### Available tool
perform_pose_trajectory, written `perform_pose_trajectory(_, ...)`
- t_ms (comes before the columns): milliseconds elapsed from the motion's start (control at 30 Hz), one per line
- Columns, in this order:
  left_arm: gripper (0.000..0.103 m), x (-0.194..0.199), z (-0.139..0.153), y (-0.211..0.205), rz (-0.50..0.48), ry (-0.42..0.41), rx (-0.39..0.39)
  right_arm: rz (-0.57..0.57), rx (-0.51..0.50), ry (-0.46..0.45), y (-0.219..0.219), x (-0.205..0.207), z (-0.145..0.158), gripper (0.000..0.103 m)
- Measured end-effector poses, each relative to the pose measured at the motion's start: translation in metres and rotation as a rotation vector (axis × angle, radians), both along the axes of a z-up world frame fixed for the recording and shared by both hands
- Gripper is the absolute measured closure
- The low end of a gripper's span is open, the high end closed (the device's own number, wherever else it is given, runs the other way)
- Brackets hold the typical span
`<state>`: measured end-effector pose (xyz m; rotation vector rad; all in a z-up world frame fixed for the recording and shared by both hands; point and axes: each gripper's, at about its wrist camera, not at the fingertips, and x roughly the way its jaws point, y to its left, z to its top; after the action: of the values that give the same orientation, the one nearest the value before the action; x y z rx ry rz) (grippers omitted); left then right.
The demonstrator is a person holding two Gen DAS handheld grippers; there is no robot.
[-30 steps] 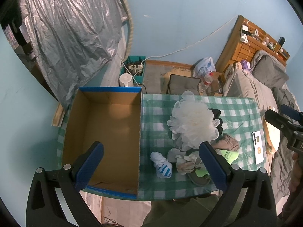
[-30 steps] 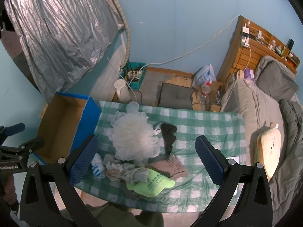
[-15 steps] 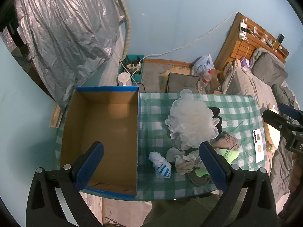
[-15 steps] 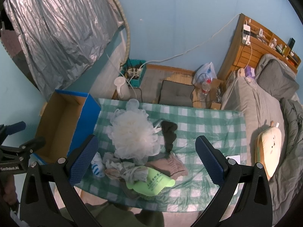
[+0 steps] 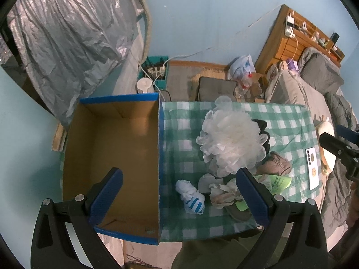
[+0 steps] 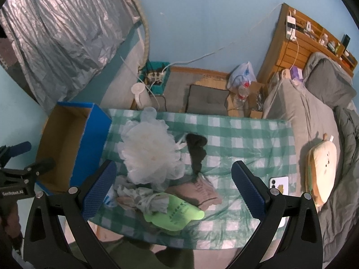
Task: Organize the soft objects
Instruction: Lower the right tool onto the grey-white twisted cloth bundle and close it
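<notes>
A pile of soft things lies on the green checked tablecloth (image 5: 179, 139): a big white mesh puff (image 5: 231, 143) (image 6: 149, 154), a black sock (image 6: 197, 150), a pink-brown cloth (image 6: 197, 194), a lime-green item (image 6: 174, 211), grey-white socks (image 6: 143, 197) and a white sock with blue stripes (image 5: 191, 196). An open cardboard box with blue edges (image 5: 112, 157) (image 6: 67, 139) stands at the table's left end, empty. My left gripper (image 5: 179, 197) is open, high above the box's right wall. My right gripper (image 6: 172, 188) is open, high above the pile.
A white phone (image 5: 312, 168) (image 6: 279, 185) lies at the table's right end. A bed with a toast-shaped pillow (image 6: 323, 170) is to the right. A grey cushion (image 6: 207, 99), a power strip crate (image 6: 157, 76) and bags lie on the floor behind the table.
Both grippers have drifted only slightly; the scene sits a little lower and further left in the views. Nothing was picked up or moved.
</notes>
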<state>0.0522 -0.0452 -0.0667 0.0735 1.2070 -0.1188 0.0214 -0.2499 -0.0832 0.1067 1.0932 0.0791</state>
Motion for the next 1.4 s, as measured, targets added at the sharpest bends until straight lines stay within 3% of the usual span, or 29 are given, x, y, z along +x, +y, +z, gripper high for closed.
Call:
perform_pose_trajectory(467, 0.002, 0.022, -0.057, -0.011, -0.019, 0.087, 0.005, -0.009, -0.010, 0.096, -0.013, 0.012, -0.042, 0.002)
perform_pose_trajectory(867, 0.001, 0.034, -0.098, -0.017, -0.009, 0.157, -0.012, -0.019, -0.009, 0.118, -0.015, 0.013, -0.054, 0.002)
perform_pose_trajectory(1400, 0.002, 0.041, -0.131, 0.017, 0.085, 0.235, -0.010, 0.052, -0.019, 0.165, 0.008, 0.022, -0.093, 0.002)
